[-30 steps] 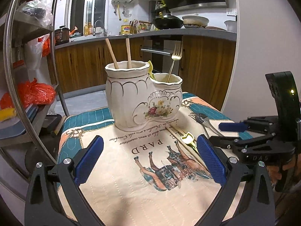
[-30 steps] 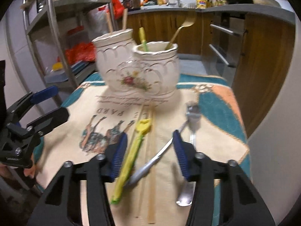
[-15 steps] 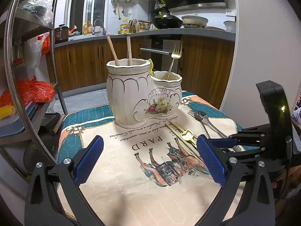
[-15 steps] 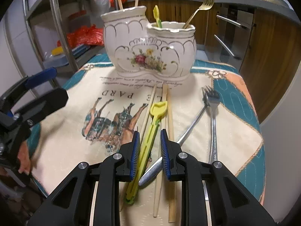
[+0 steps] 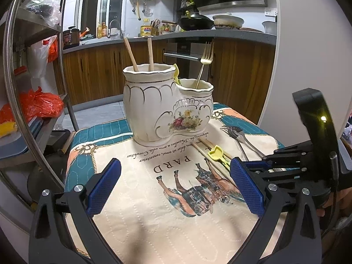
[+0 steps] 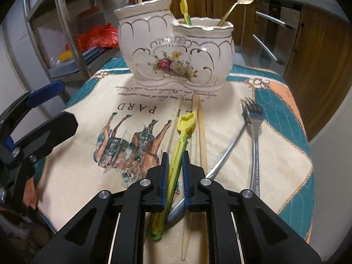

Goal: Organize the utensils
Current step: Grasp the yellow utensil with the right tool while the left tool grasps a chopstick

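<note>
A white ceramic double holder (image 5: 167, 107) (image 6: 176, 52) stands on the mat, with two wooden chopsticks (image 5: 140, 55) in its tall cup and a gold fork (image 6: 236, 2) and a yellow-green utensil in its low cup. On the mat lie a yellow-green plastic utensil (image 6: 181, 136), wooden chopsticks (image 6: 201, 132) and two steel forks (image 6: 255, 145). My right gripper (image 6: 175, 167) is shut on the yellow-green utensil's handle; a steel fork's handle end lies right beside its fingers. My left gripper (image 5: 176, 184) is open and empty above the mat's near side.
The printed mat (image 5: 154, 209) covers a small table. A metal shelf rack (image 5: 13, 101) with orange bags stands to the left. Wooden kitchen cabinets (image 5: 239, 70) and a wall are behind and to the right.
My right gripper moved down and forward over the utensils and closed its fingers from wide apart onto the yellow-green utensil. The left gripper stayed open and barely moved.
</note>
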The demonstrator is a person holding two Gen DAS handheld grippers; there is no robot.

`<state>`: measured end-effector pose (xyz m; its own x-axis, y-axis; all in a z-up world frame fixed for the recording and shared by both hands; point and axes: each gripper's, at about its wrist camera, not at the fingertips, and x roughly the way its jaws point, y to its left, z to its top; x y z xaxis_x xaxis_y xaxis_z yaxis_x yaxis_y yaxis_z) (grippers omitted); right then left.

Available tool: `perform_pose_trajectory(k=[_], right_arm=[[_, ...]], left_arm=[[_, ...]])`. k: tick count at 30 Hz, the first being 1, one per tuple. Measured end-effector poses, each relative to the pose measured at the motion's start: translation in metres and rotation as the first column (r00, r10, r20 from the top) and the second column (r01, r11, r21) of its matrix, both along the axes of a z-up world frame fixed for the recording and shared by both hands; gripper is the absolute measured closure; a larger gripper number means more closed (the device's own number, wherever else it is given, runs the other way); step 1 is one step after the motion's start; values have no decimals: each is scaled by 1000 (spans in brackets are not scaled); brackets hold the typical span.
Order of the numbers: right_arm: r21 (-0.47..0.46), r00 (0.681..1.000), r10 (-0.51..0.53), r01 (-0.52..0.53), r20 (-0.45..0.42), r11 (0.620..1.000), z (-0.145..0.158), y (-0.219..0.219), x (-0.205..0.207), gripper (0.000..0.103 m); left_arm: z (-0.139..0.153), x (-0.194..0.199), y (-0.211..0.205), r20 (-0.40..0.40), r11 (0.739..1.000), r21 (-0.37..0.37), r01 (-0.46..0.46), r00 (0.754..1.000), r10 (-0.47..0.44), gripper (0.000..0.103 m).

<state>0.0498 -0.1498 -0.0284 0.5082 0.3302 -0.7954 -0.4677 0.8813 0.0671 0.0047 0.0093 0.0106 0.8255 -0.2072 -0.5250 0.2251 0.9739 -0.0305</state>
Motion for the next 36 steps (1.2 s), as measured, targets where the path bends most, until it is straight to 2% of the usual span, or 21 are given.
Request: perform_pose_trajectory(k=[7,10,15,20,28,30,33,36], right_arm=[[-38,1000,18,-18,13,999,-2,7,1,88],[0,1000,22,-22,10,1000,0,4,1,92],[104,997,26,-33,72,994,21,-17,-7,92],[171,991,-11,-12,133,985,39,-51,-9,92],[236,988,-34,-3,153,972,44,-78,-11,92],[254,988,-42,2,150,967,43,-85,-10,92],[277,988,-52,9,148,961,43,-92,-10,92],[292,988,-50,6,143,956,42,-96,-11,92]], left_arm=[[-2,4,-1,-14,1000,-4,0,1000,0,5],[-4,3,-1,-17,1000,4,1,1000,-1,5],[-5,5,-7,-39,999,32,-16,999,17,5],[-8,12,-32,-105,998,62,-7,994,13,5],[-28,29,-74,-205,993,113,-30,977,53,6],[-33,35,-83,-228,988,153,-38,971,72,10],[-37,43,-94,-265,983,180,-28,961,76,23],[-42,46,-104,-287,976,216,-17,954,81,44]])
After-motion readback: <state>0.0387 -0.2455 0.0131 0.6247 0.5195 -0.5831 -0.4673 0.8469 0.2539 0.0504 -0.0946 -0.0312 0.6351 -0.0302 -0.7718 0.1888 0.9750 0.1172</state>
